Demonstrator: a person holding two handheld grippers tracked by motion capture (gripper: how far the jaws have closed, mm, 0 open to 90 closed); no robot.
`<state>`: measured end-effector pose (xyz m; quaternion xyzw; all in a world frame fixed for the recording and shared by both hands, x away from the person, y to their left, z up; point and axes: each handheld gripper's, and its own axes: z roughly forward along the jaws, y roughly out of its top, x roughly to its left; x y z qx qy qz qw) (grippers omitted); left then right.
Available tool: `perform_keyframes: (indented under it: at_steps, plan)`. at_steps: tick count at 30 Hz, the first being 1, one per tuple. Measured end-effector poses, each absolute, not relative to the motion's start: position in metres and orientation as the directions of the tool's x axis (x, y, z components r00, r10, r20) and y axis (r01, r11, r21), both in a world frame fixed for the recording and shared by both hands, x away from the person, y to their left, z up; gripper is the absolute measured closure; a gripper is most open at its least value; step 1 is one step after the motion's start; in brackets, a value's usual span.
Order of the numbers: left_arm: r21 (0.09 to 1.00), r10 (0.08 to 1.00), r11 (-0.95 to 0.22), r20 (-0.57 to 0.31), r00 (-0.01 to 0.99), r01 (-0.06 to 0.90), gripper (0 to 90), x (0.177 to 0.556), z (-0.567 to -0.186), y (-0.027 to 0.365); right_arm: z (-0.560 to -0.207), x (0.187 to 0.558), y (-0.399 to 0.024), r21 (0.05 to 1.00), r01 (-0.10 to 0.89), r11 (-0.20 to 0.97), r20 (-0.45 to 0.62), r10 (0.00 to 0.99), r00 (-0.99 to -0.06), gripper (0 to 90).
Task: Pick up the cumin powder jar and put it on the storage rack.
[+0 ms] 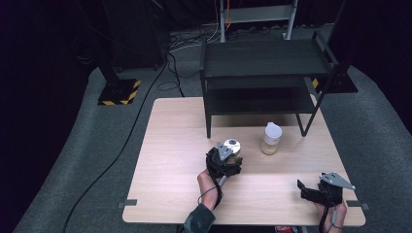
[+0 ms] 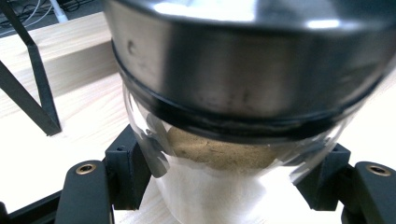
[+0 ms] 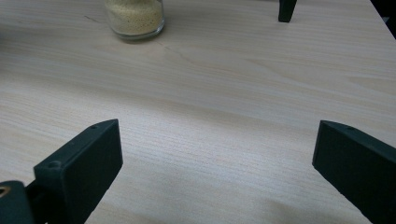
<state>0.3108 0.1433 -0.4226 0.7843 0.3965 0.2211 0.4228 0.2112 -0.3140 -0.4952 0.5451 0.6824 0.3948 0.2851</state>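
A glass jar with a metal lid (image 1: 232, 145) stands near the table's middle, part full of brown powder (image 2: 219, 151). My left gripper (image 1: 230, 158) is shut on this jar, its black jaws pressing the glass from both sides below the lid (image 2: 243, 70). A second jar (image 1: 271, 139), white-capped and holding yellow grains (image 3: 134, 17), stands to the right of it, in front of the rack. My right gripper (image 1: 304, 191) rests by the table's front right corner. It is open, with only bare wood between its fingers (image 3: 88, 158).
A black two-shelf rack (image 1: 265, 63) stands at the back of the wooden table (image 1: 170, 165); one of its legs (image 3: 286, 9) comes down near the white-capped jar. Cables lie on the grey floor to the left.
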Motion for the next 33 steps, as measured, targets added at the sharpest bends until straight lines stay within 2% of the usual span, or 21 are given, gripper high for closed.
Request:
perform_keyframes:
  at_steps: [33]
  plan:
    - [0.832, 0.796, -0.353, 0.025, 0.605, 0.429, 30.2, 0.33, -0.402, 0.141, -0.495, 0.211, -0.314, 0.849, 0.52, 0.094, 0.042, 0.969, -0.243, 0.4]
